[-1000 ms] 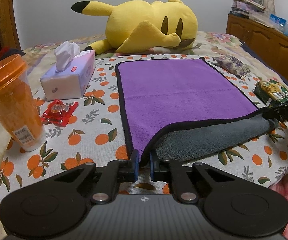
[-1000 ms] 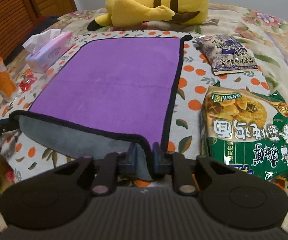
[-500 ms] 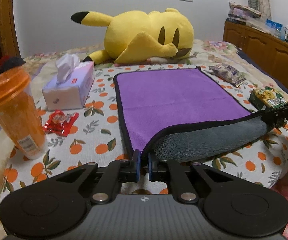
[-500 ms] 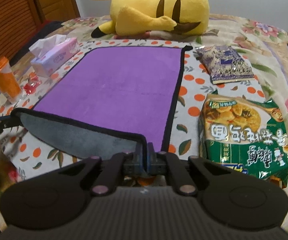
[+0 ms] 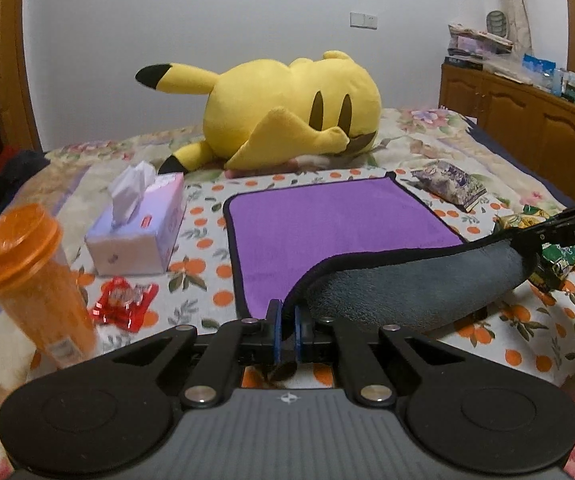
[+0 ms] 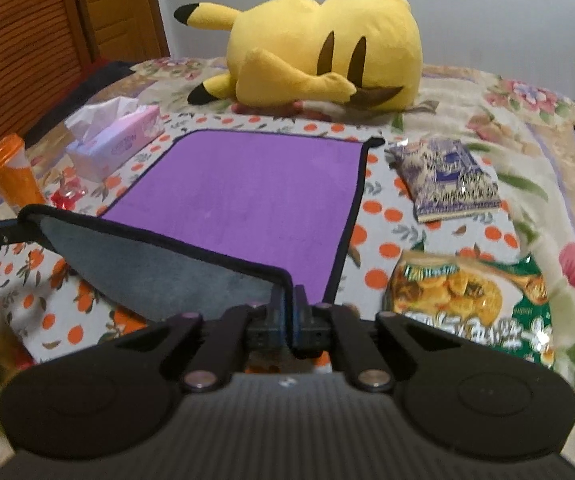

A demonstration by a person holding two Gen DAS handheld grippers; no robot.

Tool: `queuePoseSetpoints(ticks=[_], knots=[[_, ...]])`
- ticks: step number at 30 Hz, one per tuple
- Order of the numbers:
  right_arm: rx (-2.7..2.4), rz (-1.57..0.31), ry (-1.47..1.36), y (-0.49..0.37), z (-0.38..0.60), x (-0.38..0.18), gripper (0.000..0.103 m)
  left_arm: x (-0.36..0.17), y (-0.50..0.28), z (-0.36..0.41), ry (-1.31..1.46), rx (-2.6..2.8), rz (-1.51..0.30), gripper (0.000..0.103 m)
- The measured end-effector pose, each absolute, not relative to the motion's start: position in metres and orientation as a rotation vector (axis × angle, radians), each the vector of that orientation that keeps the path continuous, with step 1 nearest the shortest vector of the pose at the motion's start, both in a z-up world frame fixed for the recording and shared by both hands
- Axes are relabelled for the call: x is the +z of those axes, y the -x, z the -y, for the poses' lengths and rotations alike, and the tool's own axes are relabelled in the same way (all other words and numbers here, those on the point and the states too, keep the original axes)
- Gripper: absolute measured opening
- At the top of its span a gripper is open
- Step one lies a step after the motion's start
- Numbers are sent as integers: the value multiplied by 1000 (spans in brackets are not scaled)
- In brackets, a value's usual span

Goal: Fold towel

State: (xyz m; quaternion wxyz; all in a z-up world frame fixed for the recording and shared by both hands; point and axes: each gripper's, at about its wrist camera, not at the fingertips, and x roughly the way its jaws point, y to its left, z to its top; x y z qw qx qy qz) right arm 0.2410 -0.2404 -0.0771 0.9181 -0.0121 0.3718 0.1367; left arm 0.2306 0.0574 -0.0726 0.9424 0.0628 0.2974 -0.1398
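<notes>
A purple towel (image 5: 327,224) with a black border is spread on a bed covered by a sheet printed with oranges (image 5: 203,264), and its far part lies flat while the near edge is raised off the sheet so that the grey underside (image 5: 415,284) is shown. The near left corner of the towel is clamped between the blue pads of the left claw (image 5: 286,330), which is closed tight on the cloth. The near right corner is pinched in the same way by the right claw (image 6: 288,314), also closed on the fabric, and the raised edge is stretched between the two. Beyond the far edge of the towel a yellow plush toy (image 5: 283,116) is laid on its side. To the left of the towel a tissue box (image 5: 135,232) is seen, with a red wrapper (image 5: 125,304) just in front of it and an orange tumbler (image 5: 27,280) nearer still. To the right a purple snack packet (image 6: 447,178) is placed near the far corner, and a green snack bag (image 6: 471,304) lies beside the near right corner. A wooden cabinet (image 5: 527,128) is seen along the right wall.
</notes>
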Motion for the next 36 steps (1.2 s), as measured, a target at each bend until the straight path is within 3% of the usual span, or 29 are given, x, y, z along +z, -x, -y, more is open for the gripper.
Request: queuePoseSetpoints(ticks=[36], knots=[[259, -614, 114, -320, 232, -25, 4, -24, -316, -48, -216, -315, -514, 6]])
